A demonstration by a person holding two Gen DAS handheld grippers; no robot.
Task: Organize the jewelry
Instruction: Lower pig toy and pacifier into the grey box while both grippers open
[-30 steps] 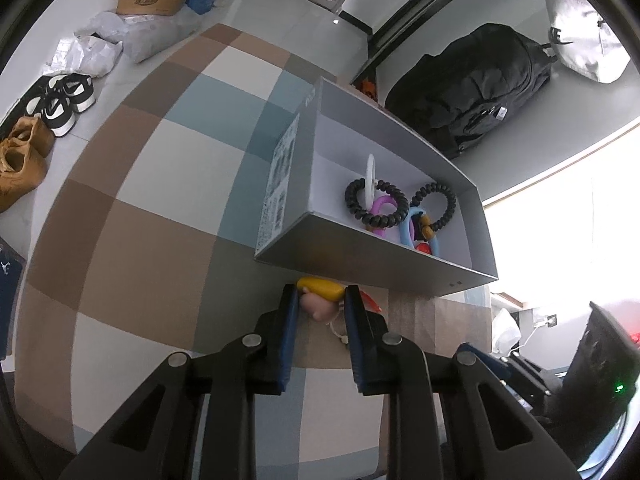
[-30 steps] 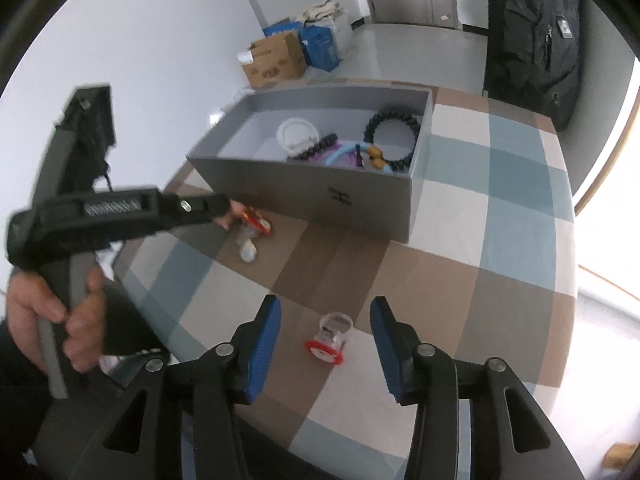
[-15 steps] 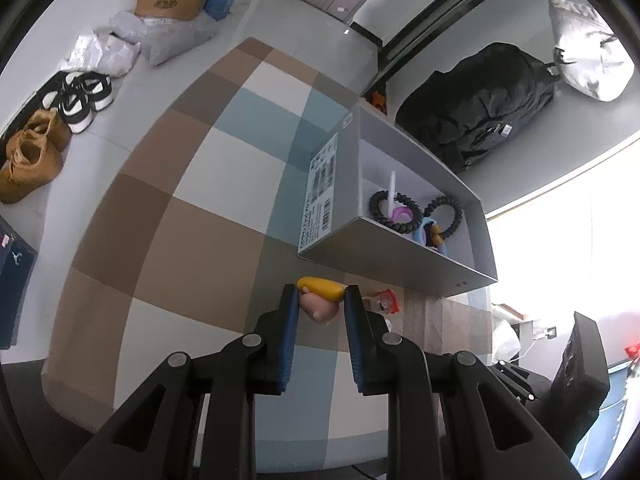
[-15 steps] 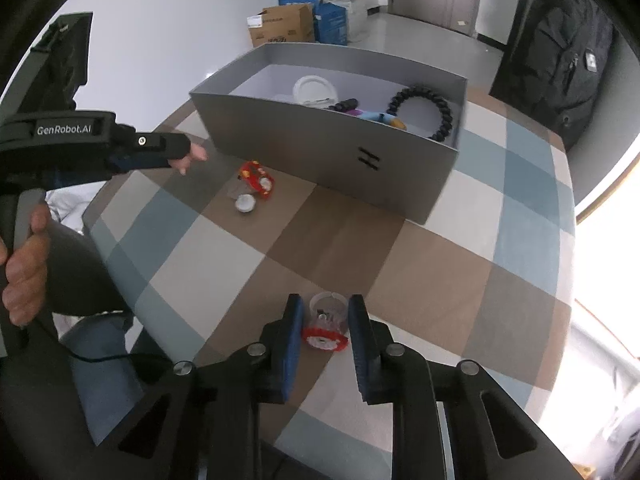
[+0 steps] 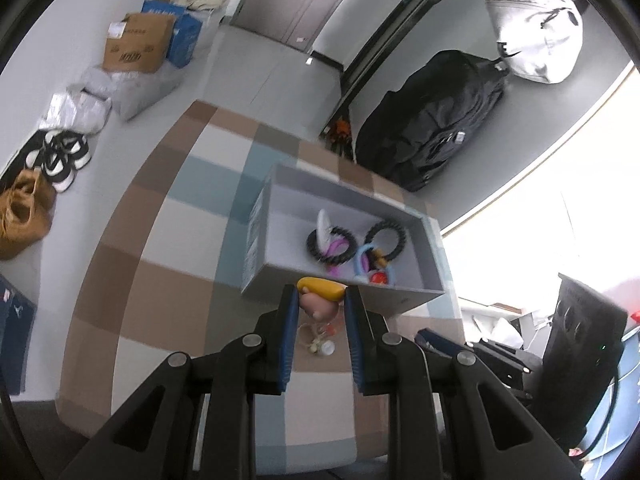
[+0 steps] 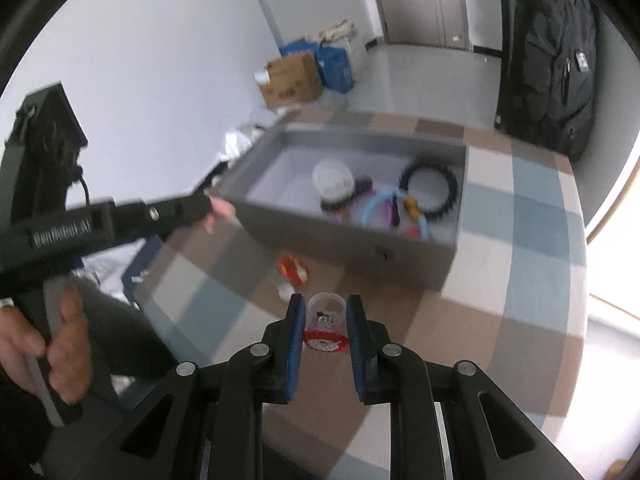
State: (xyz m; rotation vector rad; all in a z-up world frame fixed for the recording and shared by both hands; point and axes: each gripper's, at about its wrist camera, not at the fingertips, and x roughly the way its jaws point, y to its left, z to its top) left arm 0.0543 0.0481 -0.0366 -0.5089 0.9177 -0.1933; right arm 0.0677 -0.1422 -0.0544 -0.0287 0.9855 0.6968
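Observation:
A grey box (image 5: 344, 292) (image 6: 360, 248) on the checked table holds black bead bracelets (image 5: 386, 236) (image 6: 430, 190), a blue ring, a purple ring and a white round piece (image 6: 333, 178). My left gripper (image 5: 320, 304) is shut on a pink and yellow charm (image 5: 318, 298), held above the table at the box's near wall. My right gripper (image 6: 325, 324) is shut on a clear little cup with a red bead ring (image 6: 325, 326), lifted above the table. A red piece (image 6: 294, 268) and a small white piece (image 5: 320, 344) lie on the table beside the box.
A black backpack (image 5: 436, 120) and a white bag (image 5: 536, 36) stand beyond the table. Cardboard boxes (image 5: 138, 42), plastic bags and shoes (image 5: 60, 152) lie on the floor to the left. A black stand (image 5: 584, 344) is at the right.
My right gripper closed on the cup with the red ring and lifted it toward the box. My left gripper rose with the charm and now looks down into the box.

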